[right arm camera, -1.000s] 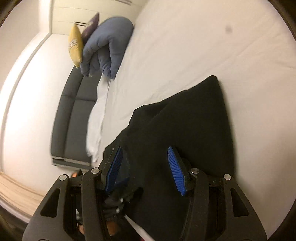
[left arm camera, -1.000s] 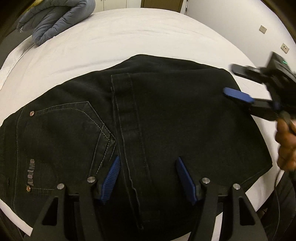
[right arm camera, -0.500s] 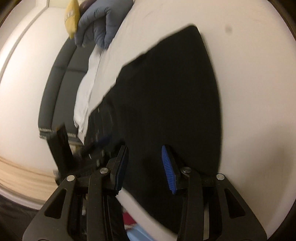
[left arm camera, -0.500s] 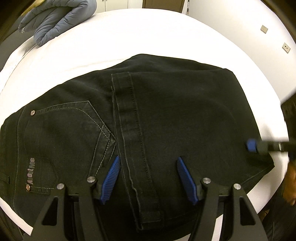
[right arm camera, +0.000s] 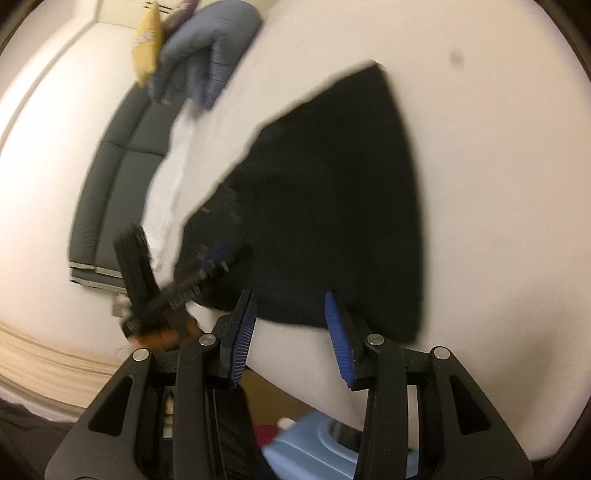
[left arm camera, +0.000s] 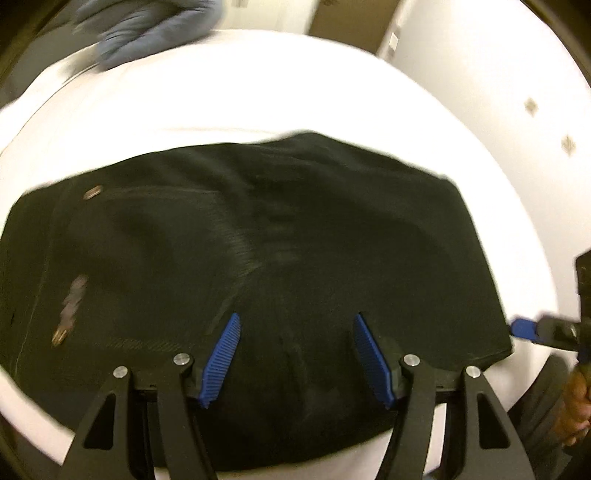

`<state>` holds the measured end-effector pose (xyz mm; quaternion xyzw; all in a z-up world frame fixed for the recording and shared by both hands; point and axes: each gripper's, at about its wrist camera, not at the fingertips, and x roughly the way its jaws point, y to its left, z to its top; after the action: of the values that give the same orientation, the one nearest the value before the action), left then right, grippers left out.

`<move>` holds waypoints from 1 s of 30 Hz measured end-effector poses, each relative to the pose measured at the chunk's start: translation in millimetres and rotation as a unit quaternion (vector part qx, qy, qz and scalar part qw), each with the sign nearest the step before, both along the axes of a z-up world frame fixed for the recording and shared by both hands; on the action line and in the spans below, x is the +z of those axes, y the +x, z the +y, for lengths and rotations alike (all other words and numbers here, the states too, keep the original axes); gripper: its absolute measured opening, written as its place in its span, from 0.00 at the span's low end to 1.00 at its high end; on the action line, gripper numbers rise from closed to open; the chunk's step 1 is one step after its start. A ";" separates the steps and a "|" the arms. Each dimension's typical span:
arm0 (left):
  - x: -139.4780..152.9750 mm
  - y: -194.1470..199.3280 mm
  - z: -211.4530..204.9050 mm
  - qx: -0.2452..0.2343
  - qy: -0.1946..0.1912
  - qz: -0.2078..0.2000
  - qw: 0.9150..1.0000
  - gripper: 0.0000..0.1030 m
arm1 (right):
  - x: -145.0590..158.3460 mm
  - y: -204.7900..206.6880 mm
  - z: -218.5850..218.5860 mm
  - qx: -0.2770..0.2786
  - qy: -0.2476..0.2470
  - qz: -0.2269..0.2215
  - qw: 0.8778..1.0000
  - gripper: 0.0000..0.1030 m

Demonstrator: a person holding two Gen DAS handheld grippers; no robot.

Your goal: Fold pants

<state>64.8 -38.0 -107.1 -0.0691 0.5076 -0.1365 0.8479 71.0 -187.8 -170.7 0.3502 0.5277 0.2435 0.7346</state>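
Fingers of left gripper (left arm camera: 295, 354) wide apart, nothing pinched, just above black jeans (left arm camera: 258, 258). Right gripper (right arm camera: 291, 332) fingers narrower, just been closing, empty too, at near edge. Jeans flat on white bed (left arm camera: 258, 92), already folded small & neat. Prob. nearly done; maybe 1 more fold or a tidy-up.

White-sheeted bed (left arm camera: 258, 92) carries things. Black denim pants (left arm camera: 277, 240), folded into broad flat block, lie on it near front edge; pocket rivets at left end. Grey-blue quilted puffer garment (left arm camera: 147, 26) bunched at bed's far left corner, well apart from pants. Rest of sheet bare.
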 end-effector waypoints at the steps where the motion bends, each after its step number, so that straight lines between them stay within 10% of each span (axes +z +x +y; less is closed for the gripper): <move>1: 4.7 -7.7 16.2 0.021 -0.010 -0.007 1.000 0.71 | 5.6 13.9 12.2 0.007 0.000 -0.004 1.000 0.37; 6: 18.9 -47.4 112.6 0.146 -0.062 -0.030 0.987 0.82 | 24.1 64.9 80.5 0.098 0.015 -0.019 0.995 0.38; 14: 9.5 -72.8 236.2 0.289 -0.168 -0.025 0.942 0.87 | -2.3 136.6 179.2 0.136 0.068 0.030 0.988 0.43; 20: -15.7 -70.8 265.2 0.326 -0.237 -0.003 0.915 0.87 | -58.2 158.4 191.6 0.108 0.046 0.112 0.987 0.43; 30: -38.5 -56.4 273.4 0.369 -0.312 0.007 0.876 0.94 | -59.2 157.5 191.6 0.080 0.041 0.103 0.991 0.44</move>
<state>8.3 235.4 -145.6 -0.5128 0.3828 0.0353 0.7676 228.5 3.8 -229.9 0.3603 0.6164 0.2854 0.6393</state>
